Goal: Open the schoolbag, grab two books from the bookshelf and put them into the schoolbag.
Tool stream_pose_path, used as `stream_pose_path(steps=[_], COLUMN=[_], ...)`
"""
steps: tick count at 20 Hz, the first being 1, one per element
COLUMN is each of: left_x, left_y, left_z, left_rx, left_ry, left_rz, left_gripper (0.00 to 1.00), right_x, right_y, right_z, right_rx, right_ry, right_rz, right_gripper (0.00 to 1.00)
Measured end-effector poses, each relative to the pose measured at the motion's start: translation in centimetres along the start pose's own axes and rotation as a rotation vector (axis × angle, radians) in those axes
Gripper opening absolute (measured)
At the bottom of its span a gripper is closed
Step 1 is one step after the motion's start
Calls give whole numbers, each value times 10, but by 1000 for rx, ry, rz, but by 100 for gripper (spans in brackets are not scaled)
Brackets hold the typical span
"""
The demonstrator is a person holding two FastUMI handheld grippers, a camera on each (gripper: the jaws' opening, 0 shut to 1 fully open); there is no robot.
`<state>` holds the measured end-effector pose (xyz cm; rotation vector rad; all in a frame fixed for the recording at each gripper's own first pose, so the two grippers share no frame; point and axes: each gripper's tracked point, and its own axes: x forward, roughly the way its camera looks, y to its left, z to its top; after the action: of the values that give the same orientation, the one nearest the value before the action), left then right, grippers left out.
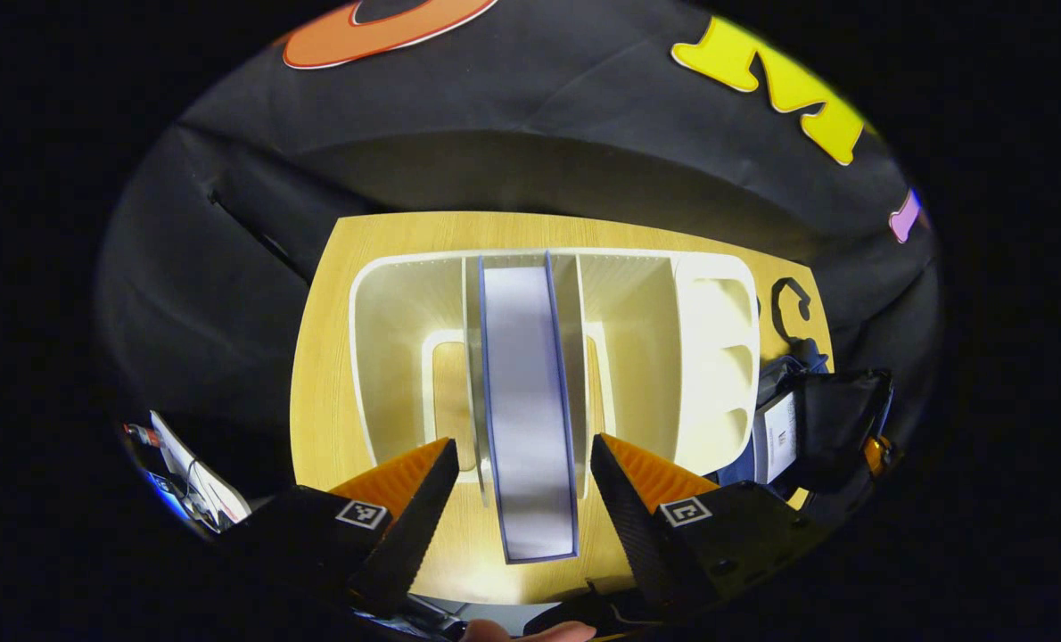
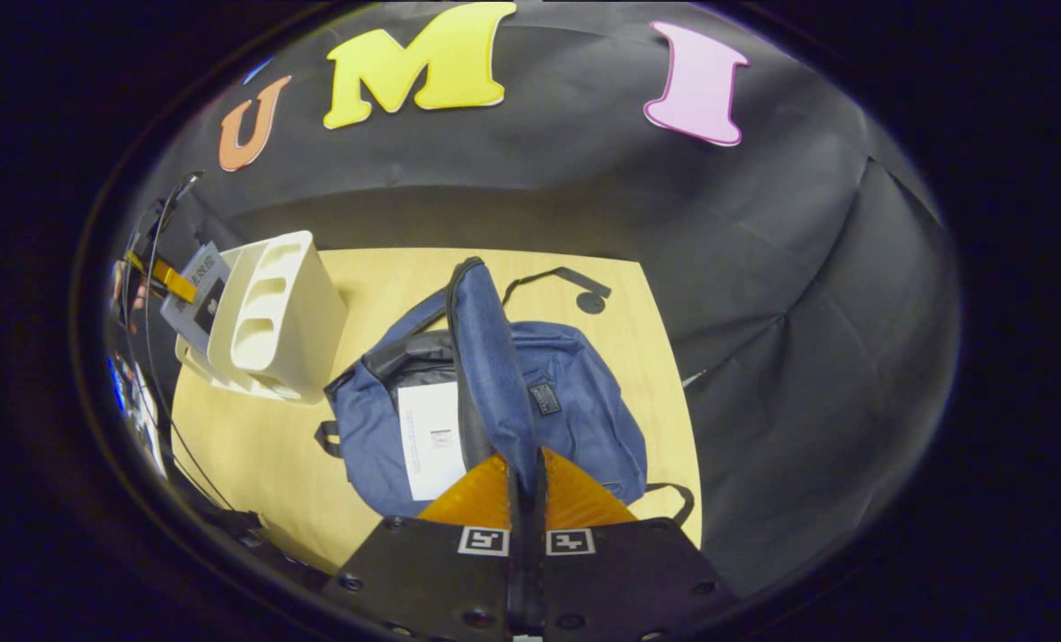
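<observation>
Wooden tabletop (image 2: 254, 446) with black cloth all around. Using the white bookshelf (image 1: 388, 312) as the reference: a blue-edged book (image 1: 526, 401) stands upright in its middle slot, and the left gripper (image 1: 524, 486) sits right in front with its fingers spread wide on either side of the book, not touching it. Just to the bookshelf's right lies the blue schoolbag (image 2: 575, 401), open, with a white sheet (image 2: 432, 437) showing inside. The right gripper (image 2: 524, 486) is clamped tight on the bag's flap (image 2: 486, 357), holding it up.

Left gripper (image 1: 524, 464) agape, right gripper (image 2: 525, 489) clamped.
</observation>
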<state>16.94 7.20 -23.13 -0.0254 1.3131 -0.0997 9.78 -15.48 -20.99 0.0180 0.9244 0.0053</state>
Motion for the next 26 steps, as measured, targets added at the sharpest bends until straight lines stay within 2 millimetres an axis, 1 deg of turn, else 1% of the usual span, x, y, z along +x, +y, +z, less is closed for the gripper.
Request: stream_pose_path(steps=[1,3,4,5,10,11,12,13,14,15,16,17,18,19,20,21,22,23,26], left_x=[3,7,10,12,21,23,22,22,20,18,15,11,6,0,-10,-19,-31,-44,-85], left_y=[1,-2,-1,0,1,3,6,6,8,8,7,8,7,6,5,5,7,8,9], left_z=[-1,-3,-3,-4,-13,-14,-15,-14,-16,-17,-17,-18,-21,-25,-30,-34,-39,-42,-63], left_rx=[-1,-5,-8,-11,-34,-41,-49,-52,-55,-69,-74,-83,-94,-105,-115,-123,-126,-126,-126], left_ry=[11,38,47,56,116,122,125,126,129,130,122,116,107,101,95,84,68,48,2], left_rz=[4,-3,0,3,15,30,41,40,38,38,36,35,32,20,10,3,0,-7,-25], left_gripper=[91,84,82,77,65,60,56,49,48,47,43,46,43,46,45,45,45,45,45], right_x=[1,2,2,2,3,3,2,3,3,3,3,3,3,2,3,2,1,0,-2], right_y=[1,0,1,1,-2,-2,-1,-1,-1,-2,-2,-1,-1,0,0,1,2,2,4], right_z=[0,1,1,1,-2,-2,-3,-3,-4,-4,-4,-4,-5,-5,-6,-6,-7,-7,-9], right_rx=[-2,-10,-11,-11,-3,0,0,1,2,2,2,1,2,0,-2,-4,-7,-11,-16], right_ry=[1,1,1,0,-4,-4,-6,-8,-8,-9,-11,-13,-16,-18,-20,-20,-23,-26,-34], right_rz=[2,0,0,0,4,7,10,12,13,14,15,17,21,24,27,30,34,34,44], right_gripper=[1,1,1,0,0,0,0,0,4,4,4,1,4,4,0,4,1,1,0])
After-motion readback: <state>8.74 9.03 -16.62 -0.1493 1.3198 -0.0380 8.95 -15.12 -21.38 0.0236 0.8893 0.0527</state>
